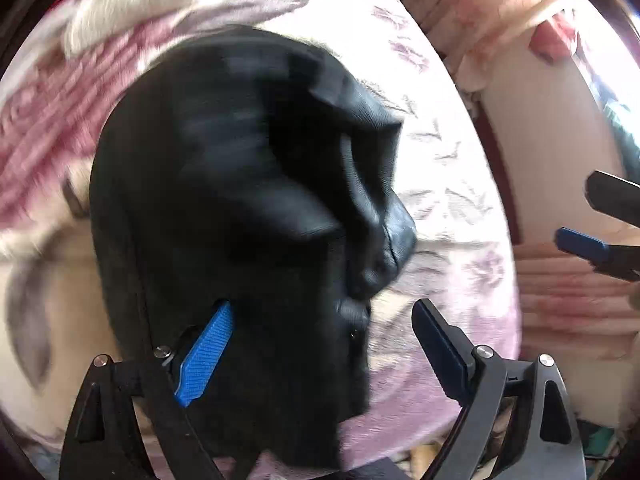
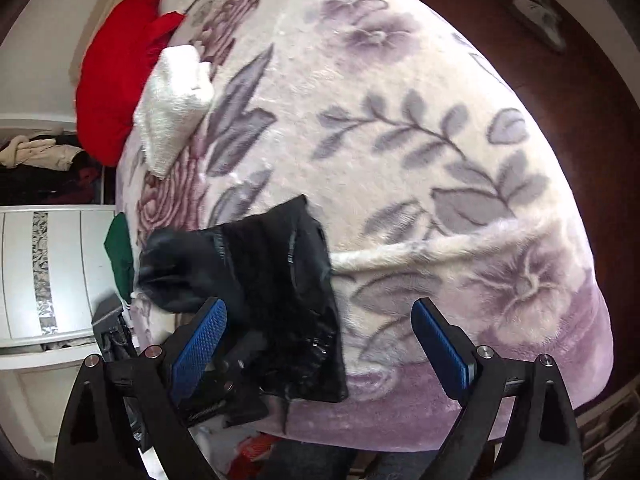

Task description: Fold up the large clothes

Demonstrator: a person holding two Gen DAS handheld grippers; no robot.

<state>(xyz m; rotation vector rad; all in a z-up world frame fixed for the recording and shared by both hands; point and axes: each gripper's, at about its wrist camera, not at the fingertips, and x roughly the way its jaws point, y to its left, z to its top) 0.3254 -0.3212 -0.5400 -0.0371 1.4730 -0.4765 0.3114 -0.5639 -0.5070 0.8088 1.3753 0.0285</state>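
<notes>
So the left gripper (image 1: 322,344) has its jaws spread wide, with the crumpled black garment (image 1: 248,184) bunched against its left blue pad (image 1: 206,356), not pinched. That garment lies on the fluffy floral pink-and-lilac blanket (image 2: 400,128). Right gripper (image 2: 320,350) is wide apart too, holding nothing, its left pad right beside the fabric's edge.

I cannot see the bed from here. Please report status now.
Left gripper open, black garment draped over it. Right gripper open, empty. Garment bunched on floral blanket. White towel lies apart, not obstructing.
</notes>
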